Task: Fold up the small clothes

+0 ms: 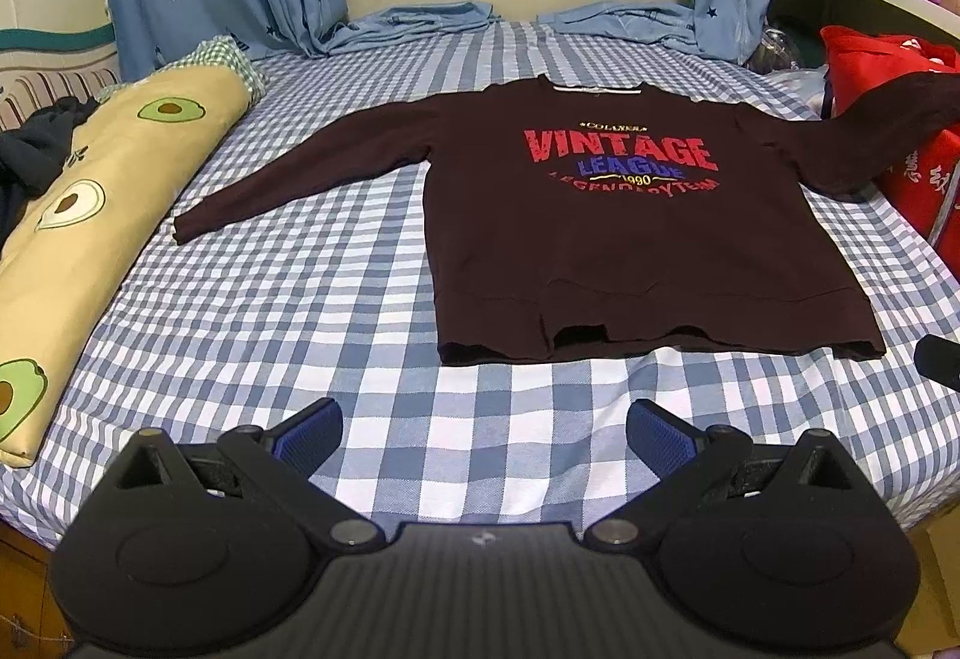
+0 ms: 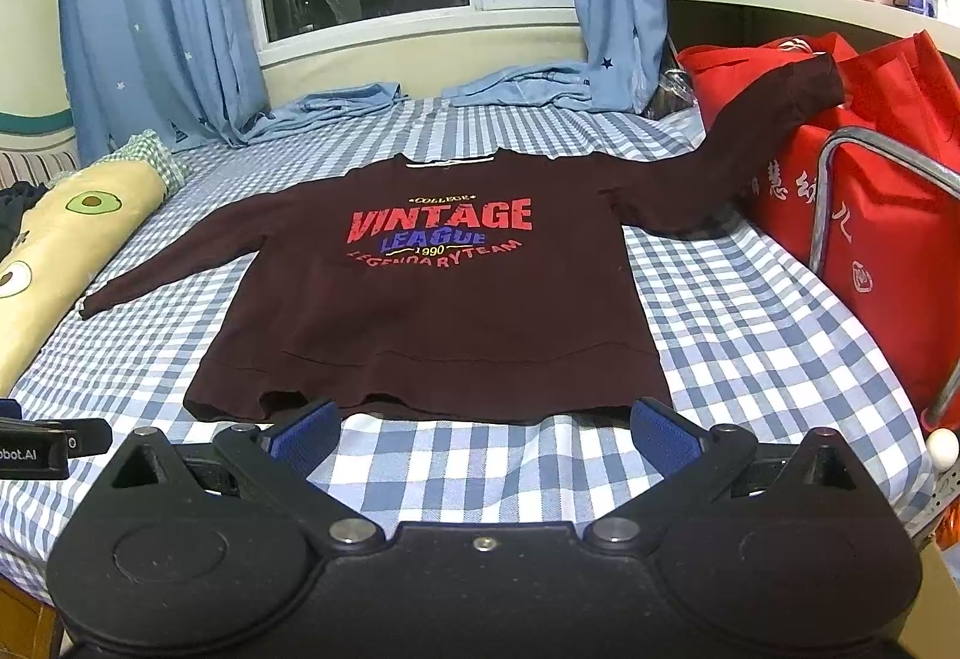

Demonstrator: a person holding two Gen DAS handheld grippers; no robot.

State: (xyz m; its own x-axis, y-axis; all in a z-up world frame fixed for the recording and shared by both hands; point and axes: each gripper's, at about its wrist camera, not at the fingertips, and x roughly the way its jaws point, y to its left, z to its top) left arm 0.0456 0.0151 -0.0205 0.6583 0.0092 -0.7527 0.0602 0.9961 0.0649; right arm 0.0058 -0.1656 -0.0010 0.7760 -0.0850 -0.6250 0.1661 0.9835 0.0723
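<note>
2 tongs, left (image 1: 483, 434) and right (image 2: 486, 431), spread wide, empty, near sweatshirt (image 2: 432, 311) hem.

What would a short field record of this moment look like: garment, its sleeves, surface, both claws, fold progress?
garment: dark maroon sweatshirt, print side up, spread flat
left sleeve: stretched out flat on the bed
right sleeve: draped up over the red bag
surface: blue checked bedsheet
nearby: avocado-print pillow along the left side
left claw: open, short of the hem, touching nothing
right claw: open, just short of the hem
fold progress: not yet begun
</note>
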